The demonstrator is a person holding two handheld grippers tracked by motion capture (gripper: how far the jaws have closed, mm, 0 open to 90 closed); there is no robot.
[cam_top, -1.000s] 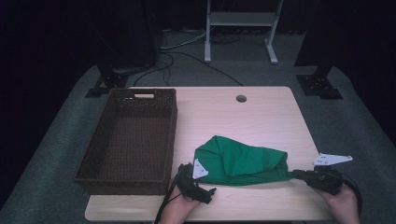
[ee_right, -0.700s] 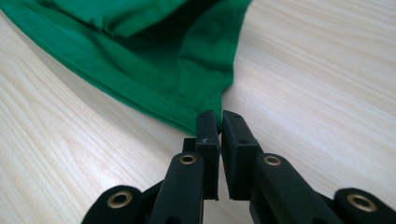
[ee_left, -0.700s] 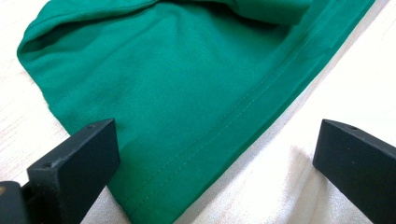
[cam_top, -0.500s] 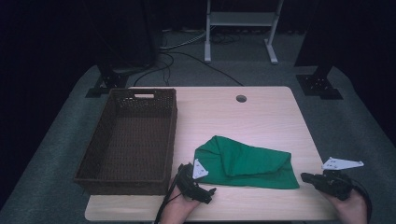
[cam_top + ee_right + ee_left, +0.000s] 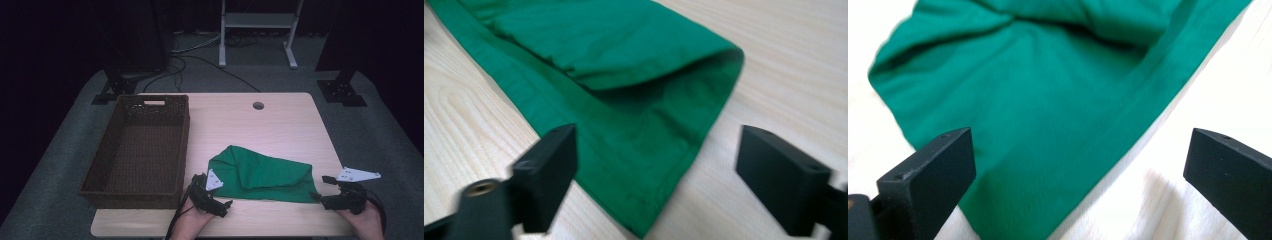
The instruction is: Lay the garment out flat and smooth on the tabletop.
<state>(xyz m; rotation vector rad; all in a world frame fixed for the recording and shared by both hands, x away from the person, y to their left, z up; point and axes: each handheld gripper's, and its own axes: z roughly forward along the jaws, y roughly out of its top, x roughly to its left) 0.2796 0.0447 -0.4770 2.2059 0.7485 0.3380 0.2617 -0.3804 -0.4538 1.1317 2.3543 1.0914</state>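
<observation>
Both grippers' fingers [image 5: 549, 170] spread apart, right just opened, at green cloth [image 5: 265, 175] corners, table [image 5: 280, 125] beyond bare.

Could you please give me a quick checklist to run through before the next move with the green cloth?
1. Left claw open: ok, its jaws stand wide with the green cloth corner between them, unpinched.
2. Right claw open: ok, its jaws have just been opening and the cloth end lies loose between them.
3. Cloth flat on the table: not ok, it lies folded over and rumpled.
4. Cloth fully on the tabletop: ok, no edge hangs off.
5. Wicker basket free to take something: ok, it sits at the table's left with nothing inside.
6. Cloth right side up: cannot tell.
</observation>
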